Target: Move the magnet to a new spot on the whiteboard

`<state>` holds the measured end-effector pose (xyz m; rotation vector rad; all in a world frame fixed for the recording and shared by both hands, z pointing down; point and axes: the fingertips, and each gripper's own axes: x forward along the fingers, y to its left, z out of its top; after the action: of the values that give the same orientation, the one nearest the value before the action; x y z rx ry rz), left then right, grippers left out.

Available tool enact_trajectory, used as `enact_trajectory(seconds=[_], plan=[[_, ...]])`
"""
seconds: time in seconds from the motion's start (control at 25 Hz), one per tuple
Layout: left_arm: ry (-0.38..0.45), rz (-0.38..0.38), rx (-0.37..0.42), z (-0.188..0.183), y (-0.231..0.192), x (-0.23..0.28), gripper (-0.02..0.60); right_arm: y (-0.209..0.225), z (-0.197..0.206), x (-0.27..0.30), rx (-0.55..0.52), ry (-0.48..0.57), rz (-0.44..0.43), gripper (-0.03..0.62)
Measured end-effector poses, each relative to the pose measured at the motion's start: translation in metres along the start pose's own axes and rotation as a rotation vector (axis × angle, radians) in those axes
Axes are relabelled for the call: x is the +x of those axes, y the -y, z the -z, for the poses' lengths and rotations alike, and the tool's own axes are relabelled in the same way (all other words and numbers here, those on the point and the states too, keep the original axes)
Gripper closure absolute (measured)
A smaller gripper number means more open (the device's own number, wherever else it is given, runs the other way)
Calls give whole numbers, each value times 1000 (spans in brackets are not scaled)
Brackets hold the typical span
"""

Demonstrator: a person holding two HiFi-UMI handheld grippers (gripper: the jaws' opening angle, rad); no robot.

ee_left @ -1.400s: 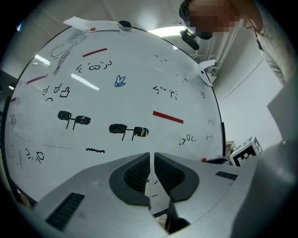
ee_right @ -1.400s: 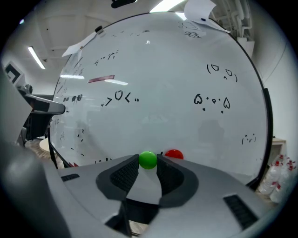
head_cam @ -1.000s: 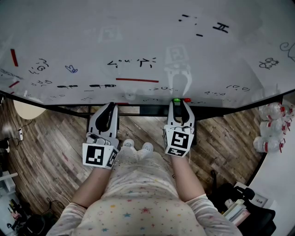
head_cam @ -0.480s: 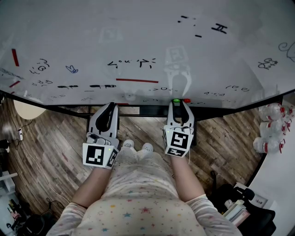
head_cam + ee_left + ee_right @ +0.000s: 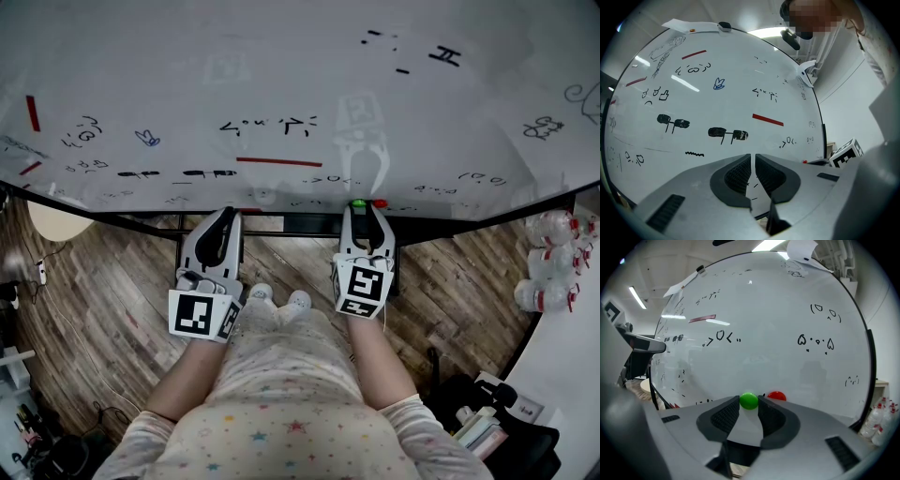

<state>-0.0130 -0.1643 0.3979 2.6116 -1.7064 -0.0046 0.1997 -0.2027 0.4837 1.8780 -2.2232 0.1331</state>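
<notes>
A small green magnet (image 5: 749,401) sticks to the whiteboard (image 5: 281,84) near its bottom edge, with a red magnet (image 5: 776,396) just to its right. My right gripper (image 5: 749,407) is against the board, its two fingertips pressed on either side of the green magnet. In the head view the green magnet (image 5: 359,203) shows between the tips of the right gripper (image 5: 365,212), and the red magnet (image 5: 380,203) sits beside it. My left gripper (image 5: 225,217) hangs level below the board's lower edge. Its jaws (image 5: 753,161) are shut with nothing between them.
The board carries black doodles and a red bar (image 5: 278,162) at mid-height. Below it runs a dark frame over a wooden floor. Bottles (image 5: 553,258) stand on a white surface at the right; a round pale top (image 5: 56,223) is at the left.
</notes>
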Motion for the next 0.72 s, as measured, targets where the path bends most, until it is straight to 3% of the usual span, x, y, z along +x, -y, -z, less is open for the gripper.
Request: enact_trajectory(seconds=[0.72], plan=[[12, 12, 0, -4, 7, -7, 545, -7, -5, -16, -8, 9, -19, 465]])
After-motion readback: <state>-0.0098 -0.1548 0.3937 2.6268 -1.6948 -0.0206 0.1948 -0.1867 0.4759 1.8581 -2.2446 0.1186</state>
